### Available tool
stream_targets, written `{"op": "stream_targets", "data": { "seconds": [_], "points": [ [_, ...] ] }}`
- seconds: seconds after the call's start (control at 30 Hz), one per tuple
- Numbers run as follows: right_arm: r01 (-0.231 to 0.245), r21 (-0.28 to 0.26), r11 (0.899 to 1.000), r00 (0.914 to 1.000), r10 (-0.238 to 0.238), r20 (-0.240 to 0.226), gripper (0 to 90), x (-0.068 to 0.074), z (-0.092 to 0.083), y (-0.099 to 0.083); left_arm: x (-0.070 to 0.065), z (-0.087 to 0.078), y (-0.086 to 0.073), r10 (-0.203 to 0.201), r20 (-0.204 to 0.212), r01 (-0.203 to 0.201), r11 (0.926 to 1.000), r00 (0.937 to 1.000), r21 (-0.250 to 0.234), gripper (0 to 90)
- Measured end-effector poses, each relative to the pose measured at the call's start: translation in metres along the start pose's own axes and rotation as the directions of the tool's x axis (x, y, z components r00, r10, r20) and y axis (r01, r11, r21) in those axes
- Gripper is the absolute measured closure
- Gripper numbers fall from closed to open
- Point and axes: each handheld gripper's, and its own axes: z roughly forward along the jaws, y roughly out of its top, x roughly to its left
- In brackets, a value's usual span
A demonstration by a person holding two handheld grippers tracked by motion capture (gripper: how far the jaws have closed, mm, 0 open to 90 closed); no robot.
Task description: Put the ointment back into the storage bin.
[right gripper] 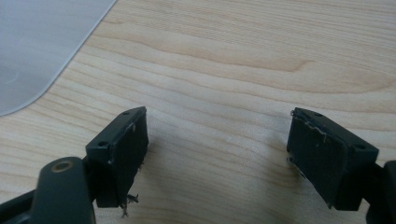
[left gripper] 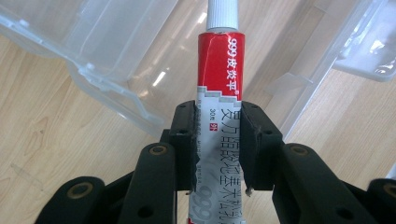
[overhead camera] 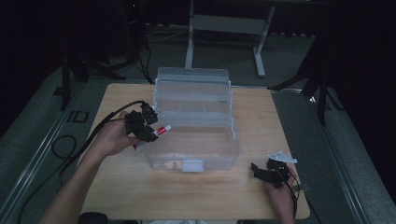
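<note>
Tube (left gripper: pixel 219 88) between hand-held gripper (left gripper: pixel 217 140) jaws

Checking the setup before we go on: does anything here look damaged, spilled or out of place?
Only wear: the right gripper, open over the wooden table, has frayed pad edges. The left gripper is shut on a red-and-white ointment tube, cap on, at the open clear plastic box. Nothing spilled.

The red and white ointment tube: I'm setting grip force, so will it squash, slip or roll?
The ointment tube looks soft-walled: its flattened, creased tail sits between the left gripper pads, so hard squeezing probably dents it. The glossy skin may slip. The round cap end could roll on the table.
</note>
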Motion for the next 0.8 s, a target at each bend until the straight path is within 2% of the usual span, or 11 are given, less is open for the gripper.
{"op": "stream_targets", "data": {
  "seconds": [0.47, 0.8],
  "points": [
    [0.0, 0.0, 1.0, 1.0, 0.0, 0.0, 20.2, 0.0, 0.0, 0.0, -0.004, 0.005, 0.008, 0.077, 0.003, -0.077, 0.997, 0.997, 0.01, 69.5],
    [0.0, 0.0, 1.0, 1.0, 0.0, 0.0, 20.2, 0.0, 0.0, 0.0, -0.009, 0.01, 0.014, 0.113, 0.018, -0.114, 0.9934, 0.9934, 0.017, 69.5]
  ]
}}
